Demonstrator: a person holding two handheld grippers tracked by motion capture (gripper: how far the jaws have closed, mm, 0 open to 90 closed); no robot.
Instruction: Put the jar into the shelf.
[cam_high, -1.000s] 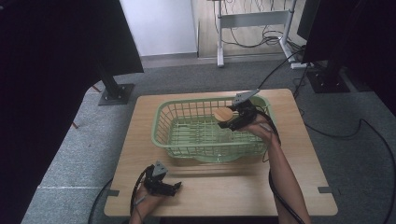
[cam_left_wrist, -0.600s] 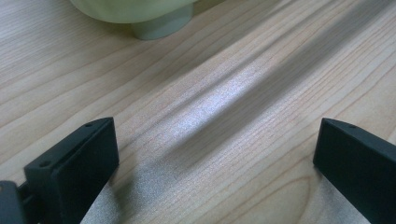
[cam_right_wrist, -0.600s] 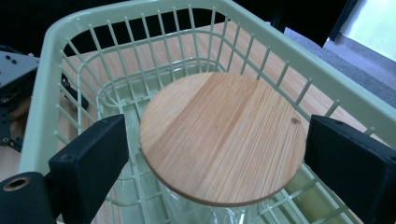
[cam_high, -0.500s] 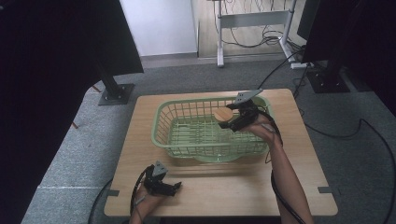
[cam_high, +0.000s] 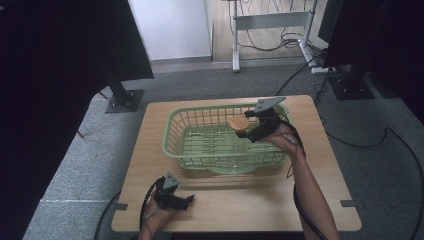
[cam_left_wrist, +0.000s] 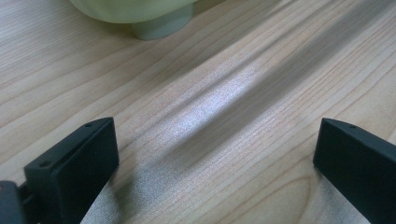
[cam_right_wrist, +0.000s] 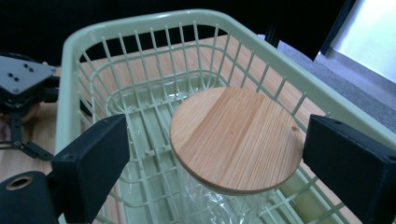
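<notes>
One green basket (cam_high: 200, 150) sits mid-bench (cam_high: 320, 200), grey carpet around; right gripper (cam_high: 246, 125) jaws just opened astride the basket's wooden-lidded jar (cam_right_wrist: 236, 137), left gripper (cam_high: 187, 201) jaws apart before the basket.

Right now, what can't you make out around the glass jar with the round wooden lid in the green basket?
- Clear glass jar: base cut off by the right gripper view's bottom edge.
- Round wooden lid: too small in the high view to judge its seating.
- Green plastic basket: mostly cut off by the left gripper view's top edge.
</notes>
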